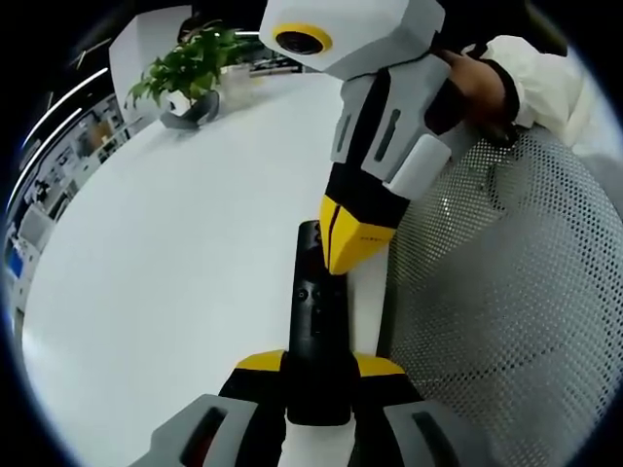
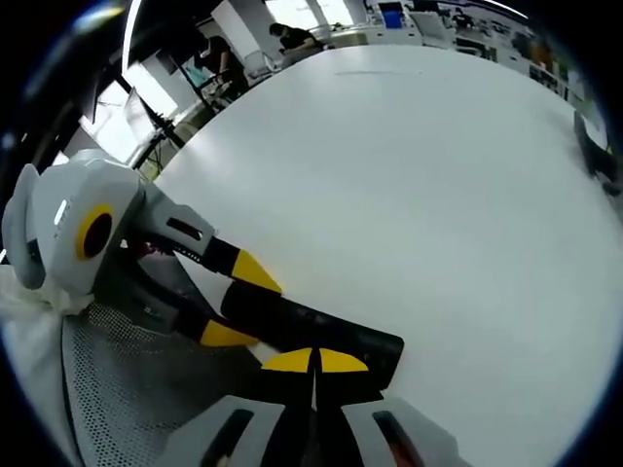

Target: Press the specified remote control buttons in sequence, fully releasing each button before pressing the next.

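While the black remote control (image 1: 313,321) is lying lengthwise at the edge of the white worktop (image 1: 175,272), the left claw (image 1: 319,368) is gripping its near end, one yellow-tipped jaw pressing on either side of the slim body. In the left gripper view the remote is running straight up from between those jaws, with small buttons showing along its upper face. The right claw (image 1: 343,243) is coming down into that view from the upper right, its yellow tips drawn together into a single point that is touching the remote on its far half, just beside the buttons. A hand (image 1: 472,83) in a white sleeve (image 1: 535,83) is holding the grey body of that tool at a steep downward slant.

In the right gripper view the right claw (image 2: 314,362) is sitting with its two yellow tips meeting, directly on the remote control (image 2: 326,336), which is crossing the picture at a slant. The left claw (image 2: 232,302) is reaching in from the left, its jaws straddling the remote's other end.

A perforated grey mesh surface (image 1: 506,292) is lying just beside the worktop's edge, next to the remote. At the far side of the worktop a potted green plant (image 1: 190,73) is standing, well apart from the remote.
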The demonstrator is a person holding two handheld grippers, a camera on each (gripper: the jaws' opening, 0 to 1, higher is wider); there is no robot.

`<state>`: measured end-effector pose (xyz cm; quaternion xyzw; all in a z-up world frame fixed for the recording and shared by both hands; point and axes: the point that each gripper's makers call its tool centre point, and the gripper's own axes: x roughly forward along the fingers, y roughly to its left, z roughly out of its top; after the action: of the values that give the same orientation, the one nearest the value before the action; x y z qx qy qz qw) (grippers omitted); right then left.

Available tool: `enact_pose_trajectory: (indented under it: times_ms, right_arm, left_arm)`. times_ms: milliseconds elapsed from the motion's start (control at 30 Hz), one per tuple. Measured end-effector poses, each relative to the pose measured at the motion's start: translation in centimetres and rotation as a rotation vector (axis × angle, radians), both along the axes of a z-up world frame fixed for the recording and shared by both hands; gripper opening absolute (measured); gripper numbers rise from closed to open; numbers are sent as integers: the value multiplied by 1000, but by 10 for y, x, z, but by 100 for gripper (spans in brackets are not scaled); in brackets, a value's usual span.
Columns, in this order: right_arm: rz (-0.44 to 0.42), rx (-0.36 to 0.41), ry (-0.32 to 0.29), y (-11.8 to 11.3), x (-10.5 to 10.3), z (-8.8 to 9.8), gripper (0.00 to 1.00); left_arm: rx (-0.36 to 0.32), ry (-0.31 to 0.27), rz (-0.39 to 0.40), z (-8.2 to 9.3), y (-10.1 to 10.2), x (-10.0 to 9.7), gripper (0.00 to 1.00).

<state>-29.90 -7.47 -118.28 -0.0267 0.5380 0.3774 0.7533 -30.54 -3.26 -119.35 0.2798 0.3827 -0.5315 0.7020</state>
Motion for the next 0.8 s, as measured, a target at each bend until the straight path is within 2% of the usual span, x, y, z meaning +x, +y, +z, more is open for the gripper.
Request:
enact_pose_trajectory:
  times_ms: [600,800]
  right_arm:
    - [-15,-15,-4,-2,2,-3,0]
    - [-32,0,12,-3,1,-4,0]
  left_arm:
    - [-13,-5,4,0,0,1,24]
    - [-19,-7,6,-1,0,0,24]
